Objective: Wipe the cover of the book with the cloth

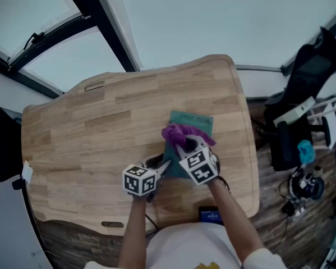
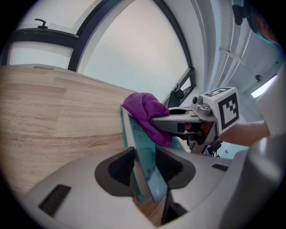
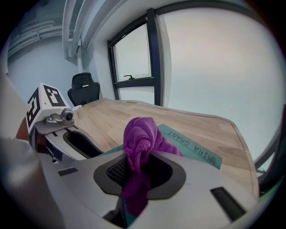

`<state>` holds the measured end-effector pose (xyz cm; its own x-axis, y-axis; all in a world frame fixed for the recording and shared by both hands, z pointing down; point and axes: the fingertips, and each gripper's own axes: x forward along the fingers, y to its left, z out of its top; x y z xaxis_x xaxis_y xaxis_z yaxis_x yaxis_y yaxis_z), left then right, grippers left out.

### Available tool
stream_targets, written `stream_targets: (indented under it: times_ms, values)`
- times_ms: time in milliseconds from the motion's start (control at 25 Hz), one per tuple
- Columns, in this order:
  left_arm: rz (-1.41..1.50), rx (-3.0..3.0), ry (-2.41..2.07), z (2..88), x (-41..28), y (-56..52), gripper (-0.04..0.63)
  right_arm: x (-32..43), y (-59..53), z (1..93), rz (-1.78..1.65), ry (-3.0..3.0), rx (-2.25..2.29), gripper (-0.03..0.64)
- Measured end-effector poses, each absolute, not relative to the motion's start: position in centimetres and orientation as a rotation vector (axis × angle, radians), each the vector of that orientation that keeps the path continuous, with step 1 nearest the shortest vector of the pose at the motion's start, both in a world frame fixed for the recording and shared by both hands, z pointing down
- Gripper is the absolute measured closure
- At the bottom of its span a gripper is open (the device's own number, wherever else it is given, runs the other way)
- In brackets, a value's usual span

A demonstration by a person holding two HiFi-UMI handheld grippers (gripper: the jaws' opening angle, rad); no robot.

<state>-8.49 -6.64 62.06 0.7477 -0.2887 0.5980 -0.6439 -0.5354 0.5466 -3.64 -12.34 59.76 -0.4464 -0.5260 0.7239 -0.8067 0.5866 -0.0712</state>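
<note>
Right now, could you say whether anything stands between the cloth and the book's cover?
Nothing visible does: the purple cloth in the right gripper lies against the book cover; the left gripper clamps its near edge.

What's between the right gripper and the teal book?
A bunched purple cloth, clamped in the right gripper, touching the teal book; the right gripper view shows it.

Head view looks steeply down from above the left gripper [image 1: 164, 163] and right gripper [image 1: 183, 144]. Each gripper view sits close behind its own jaws; both share the book [image 2: 144, 154] and cloth [image 3: 140, 134] just ahead
</note>
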Motion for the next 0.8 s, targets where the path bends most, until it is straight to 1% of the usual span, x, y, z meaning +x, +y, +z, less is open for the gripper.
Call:
stream_targets:
  times_ms: [800]
  values:
    - [0.571,2.144,-0.742,62.5,-8.6,-6.8,0.445,-3.6,-7.0,60.1,0.612,-2.122,1.074,0.543]
